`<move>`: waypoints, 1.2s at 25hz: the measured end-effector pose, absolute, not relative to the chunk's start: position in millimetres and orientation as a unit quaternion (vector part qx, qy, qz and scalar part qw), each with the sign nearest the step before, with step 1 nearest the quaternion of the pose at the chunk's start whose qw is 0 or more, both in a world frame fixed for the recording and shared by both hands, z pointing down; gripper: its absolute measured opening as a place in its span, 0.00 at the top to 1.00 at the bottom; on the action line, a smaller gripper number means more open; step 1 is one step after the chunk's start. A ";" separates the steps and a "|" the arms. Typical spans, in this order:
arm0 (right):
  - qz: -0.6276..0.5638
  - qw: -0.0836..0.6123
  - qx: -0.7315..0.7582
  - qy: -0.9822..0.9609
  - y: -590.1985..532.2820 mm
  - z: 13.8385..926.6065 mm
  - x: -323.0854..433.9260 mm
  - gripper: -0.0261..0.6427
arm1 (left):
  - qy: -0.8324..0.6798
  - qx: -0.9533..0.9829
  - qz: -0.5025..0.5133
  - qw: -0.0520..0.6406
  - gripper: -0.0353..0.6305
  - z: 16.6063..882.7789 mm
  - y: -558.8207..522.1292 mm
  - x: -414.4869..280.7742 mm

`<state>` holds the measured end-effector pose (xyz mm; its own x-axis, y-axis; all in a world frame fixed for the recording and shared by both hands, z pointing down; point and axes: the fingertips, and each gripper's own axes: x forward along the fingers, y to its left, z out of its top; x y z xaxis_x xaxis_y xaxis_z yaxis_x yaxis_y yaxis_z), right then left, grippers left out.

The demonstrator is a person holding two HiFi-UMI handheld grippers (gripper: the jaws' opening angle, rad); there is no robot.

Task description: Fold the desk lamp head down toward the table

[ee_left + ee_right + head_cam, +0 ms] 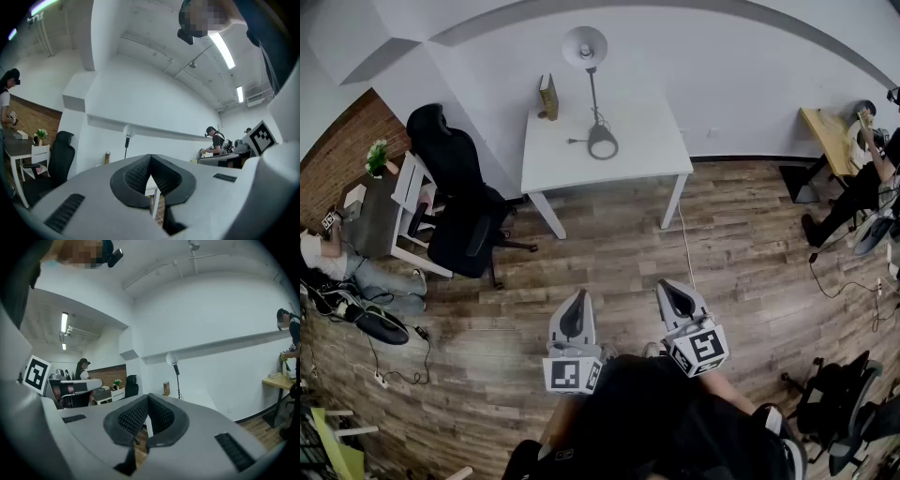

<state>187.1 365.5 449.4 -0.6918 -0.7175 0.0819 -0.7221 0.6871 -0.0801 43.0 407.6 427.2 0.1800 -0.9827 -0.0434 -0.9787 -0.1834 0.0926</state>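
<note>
Slim grey desk lamp with round white head (592,94) upright near back of white rectangular worktop (647,155), head raised. Brown book (548,97) stands near lamp. Left claw (577,300), right claw (673,292): both pressed together, nothing between, level above wooden plank floor (741,253), well apart from worktop.

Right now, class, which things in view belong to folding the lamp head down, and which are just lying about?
Job: desk lamp, white table, left gripper, right gripper (both shut, empty).
Lying about: brown box on the table, black office chair, potted plant.
</note>
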 end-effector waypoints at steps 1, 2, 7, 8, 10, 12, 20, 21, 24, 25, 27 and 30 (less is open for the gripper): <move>0.052 0.022 0.393 -0.918 366.1 449.0 187.0 0.94 | -0.639 0.768 -0.046 0.022 0.92 427.3 408.1 42.6; 0.051 0.021 0.393 -0.918 366.7 448.7 186.9 0.94 | -0.639 0.767 -0.046 0.022 0.92 427.3 408.8 42.3; 0.049 0.020 0.396 -0.917 370.2 446.9 186.2 0.94 | -0.638 0.769 -0.048 0.022 0.92 426.8 411.6 40.9; 0.049 0.021 0.397 -0.916 370.3 447.0 186.0 0.94 | -0.637 0.769 -0.047 0.023 0.92 427.0 411.1 41.0; 0.049 0.020 0.399 -0.916 370.6 447.4 186.3 0.94 | -0.635 0.771 -0.047 0.024 0.92 428.0 410.6 41.7; 0.049 0.014 0.402 -0.914 371.6 447.3 187.4 0.94 | -0.635 0.770 -0.053 0.021 0.92 427.5 412.3 42.1; 0.045 0.008 0.411 -0.911 370.1 444.9 188.2 0.74 | -0.639 0.766 -0.063 0.017 0.82 427.2 415.1 35.3; 0.044 0.010 0.413 -0.910 368.8 445.4 187.6 0.71 | -0.639 0.767 -0.062 0.020 0.76 428.7 414.1 33.0; 0.043 0.018 0.418 -0.907 366.3 449.0 185.2 0.68 | -0.640 0.766 -0.057 0.025 0.70 433.5 413.4 24.9; 0.042 0.020 0.420 -0.906 366.2 450.4 184.5 0.67 | -0.640 0.766 -0.055 0.027 0.70 435.1 414.1 22.5; 0.042 0.024 0.422 -0.905 366.1 452.3 182.1 0.67 | -0.641 0.765 -0.053 0.030 0.70 438.0 415.6 17.6; 0.042 0.026 0.424 -0.904 365.5 452.8 172.9 0.67 | -0.641 0.765 -0.053 0.034 0.70 440.7 416.6 7.1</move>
<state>172.9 365.5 452.8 -0.6391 -0.7646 0.0832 -0.7691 0.6370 -0.0529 7.1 416.6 440.7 0.1732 -0.9842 -0.0368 -0.9770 -0.1764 0.1199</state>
